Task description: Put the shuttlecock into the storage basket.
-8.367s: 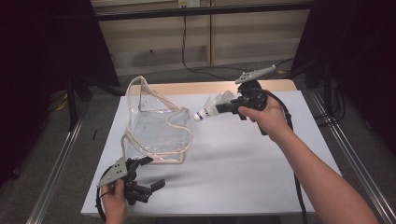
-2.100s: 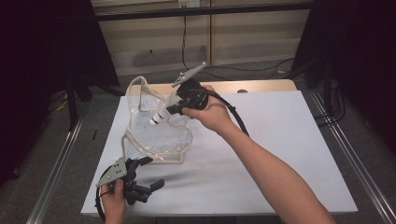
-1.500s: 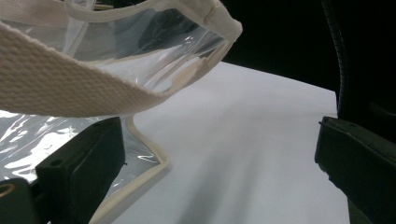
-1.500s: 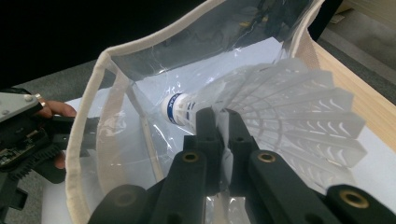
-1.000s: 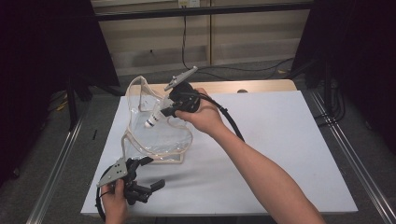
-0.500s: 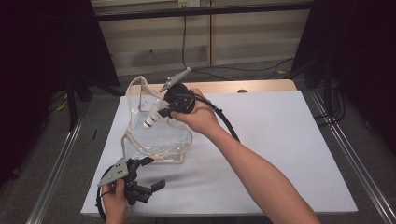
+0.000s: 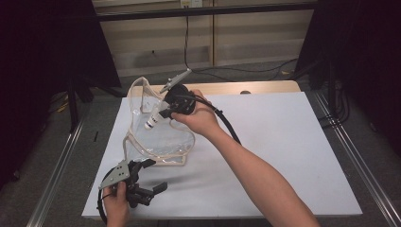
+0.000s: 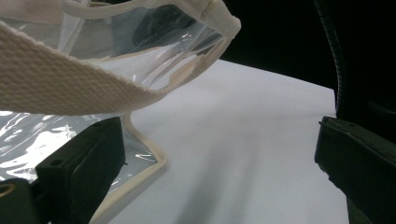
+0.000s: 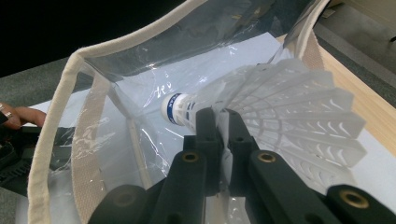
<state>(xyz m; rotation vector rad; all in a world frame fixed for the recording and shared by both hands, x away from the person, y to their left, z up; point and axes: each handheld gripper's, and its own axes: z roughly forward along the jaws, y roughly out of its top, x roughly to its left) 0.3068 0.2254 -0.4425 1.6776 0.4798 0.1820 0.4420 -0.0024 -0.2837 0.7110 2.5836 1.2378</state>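
A clear plastic bag with beige trim stands open on the white table. My right gripper is shut on a white feathered shuttlecock, tilted cork-down at the bag's mouth. In the right gripper view the jaws pinch the shuttlecock just behind its blue-banded cork, inside the bag's rim. My left gripper rests at the table's near left, open beside the bag's near corner. In the left gripper view its jaws stand wide apart under the bag's beige strap, with nothing gripped.
A black cable trails from the right gripper over the forearm. A wooden strip runs along the table's far edge, with metal rails on both sides. The table's right half is bare white surface.
The right gripper has carried the shuttlecock from the table's right side over to the bag. In the last second it edged slightly left, into the bag's mouth. The left gripper has kept still.
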